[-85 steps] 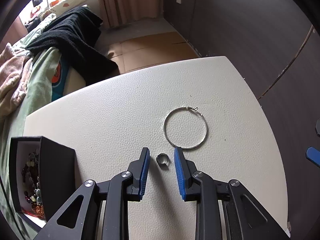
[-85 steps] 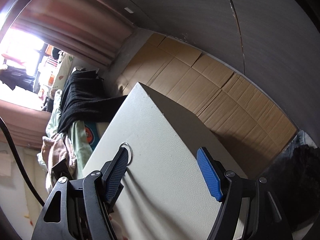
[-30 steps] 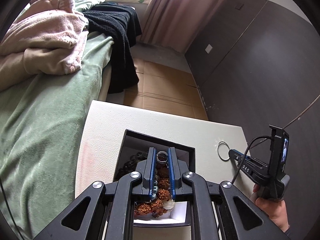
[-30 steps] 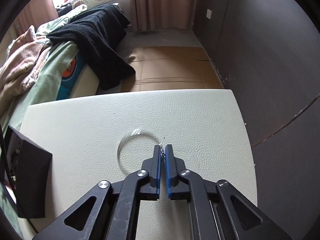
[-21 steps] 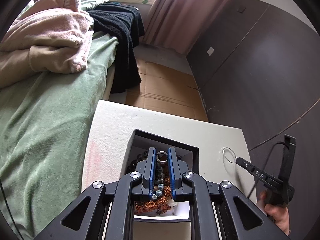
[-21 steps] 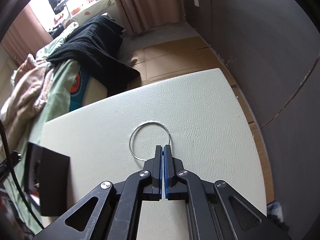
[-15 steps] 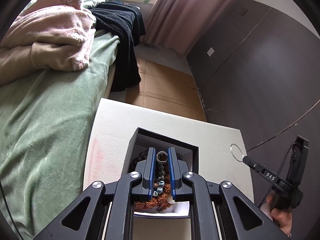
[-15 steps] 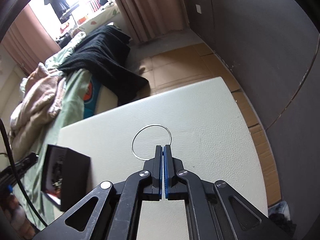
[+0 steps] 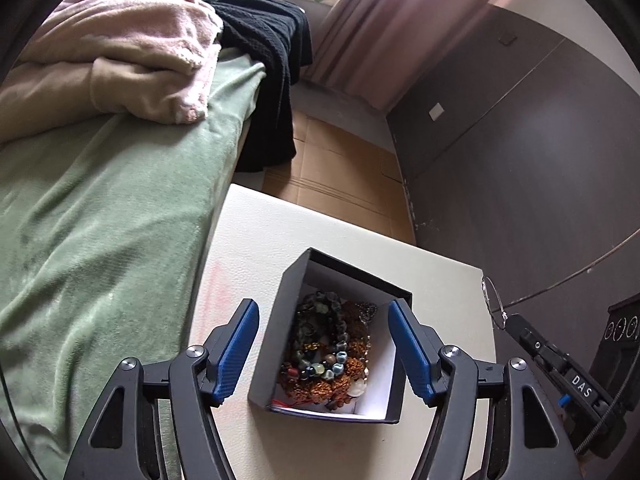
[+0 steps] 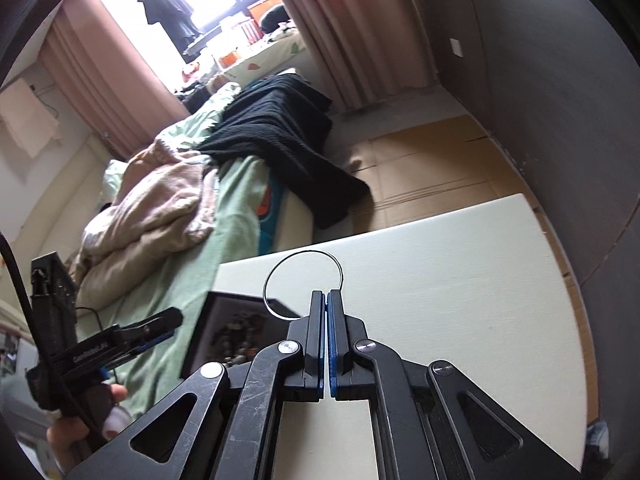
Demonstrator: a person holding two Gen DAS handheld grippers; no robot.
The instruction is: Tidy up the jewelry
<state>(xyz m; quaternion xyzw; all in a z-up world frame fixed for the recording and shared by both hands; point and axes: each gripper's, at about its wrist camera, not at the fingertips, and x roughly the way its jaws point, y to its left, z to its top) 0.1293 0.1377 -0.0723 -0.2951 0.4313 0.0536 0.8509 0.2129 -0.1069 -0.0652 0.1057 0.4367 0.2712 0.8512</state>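
Observation:
A black jewelry box [image 9: 296,292] with a white lining stands on the white table [image 9: 256,248] and holds bead bracelets [image 9: 324,356]. My left gripper [image 9: 322,312] hangs open and empty above the box, its blue pads on either side of it. My right gripper [image 10: 325,294] is shut on a thin silver hoop earring [image 10: 280,272] and holds it in the air above the table, near the box [image 10: 204,336]. The hoop also shows in the left wrist view [image 9: 490,300], at the tip of the right gripper. The small silver ring is not visible.
A bed with a green blanket [image 9: 100,220], pink bedding [image 9: 112,52] and a black garment [image 9: 268,40] borders the table's left side. Flattened cardboard [image 9: 340,168] covers the floor beyond. A dark wall [image 9: 540,160] stands at the right.
My left gripper opened and the silver ring is gone from between its pads. My right gripper shut on the hoop, lifted it off the table and carried it left toward the box.

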